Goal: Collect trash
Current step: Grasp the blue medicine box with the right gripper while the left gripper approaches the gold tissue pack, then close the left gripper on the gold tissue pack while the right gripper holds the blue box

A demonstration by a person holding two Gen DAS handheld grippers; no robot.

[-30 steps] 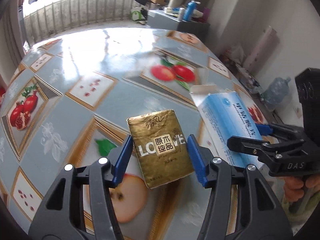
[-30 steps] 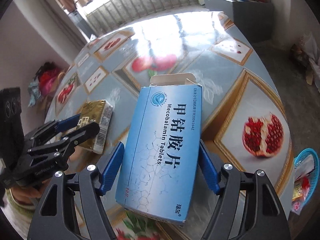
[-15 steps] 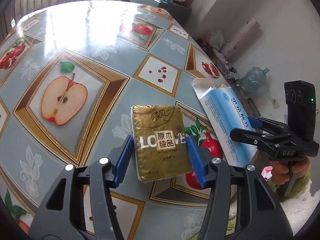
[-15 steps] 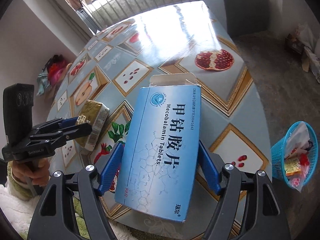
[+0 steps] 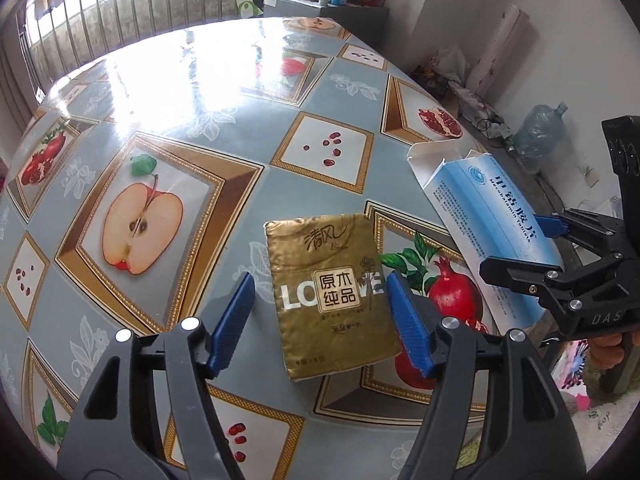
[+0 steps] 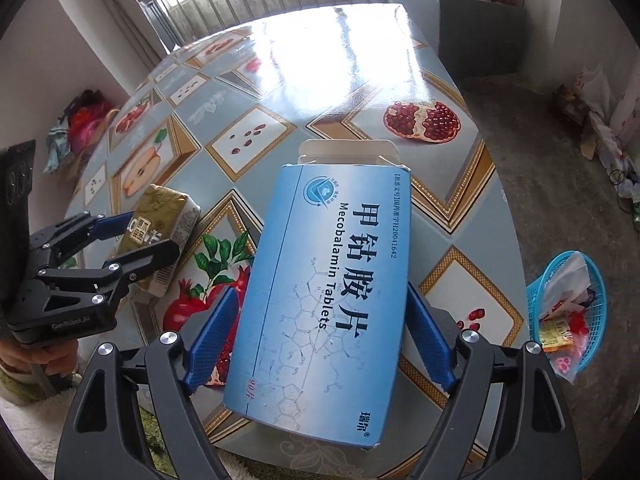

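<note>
Left wrist view shows our left gripper [image 5: 320, 316] opening around the gold tissue pack [image 5: 330, 298] near the table [image 5: 208, 88] edge, our right gripper [image 6: 320, 340] likewise letting go of the blue tablet box [image 6: 328, 292], probably because the blue basket [image 6: 566, 300] waits below.

- Tissue pack [image 5: 334, 298] lies on the table [image 5: 168, 80] between my left tongs' [image 5: 320, 320] fingers.
- Tablet box [image 6: 328, 292] lies between my right tongs' [image 6: 320, 344] fingers.
- Basket [image 6: 568, 304] sits right, off the table.
</note>
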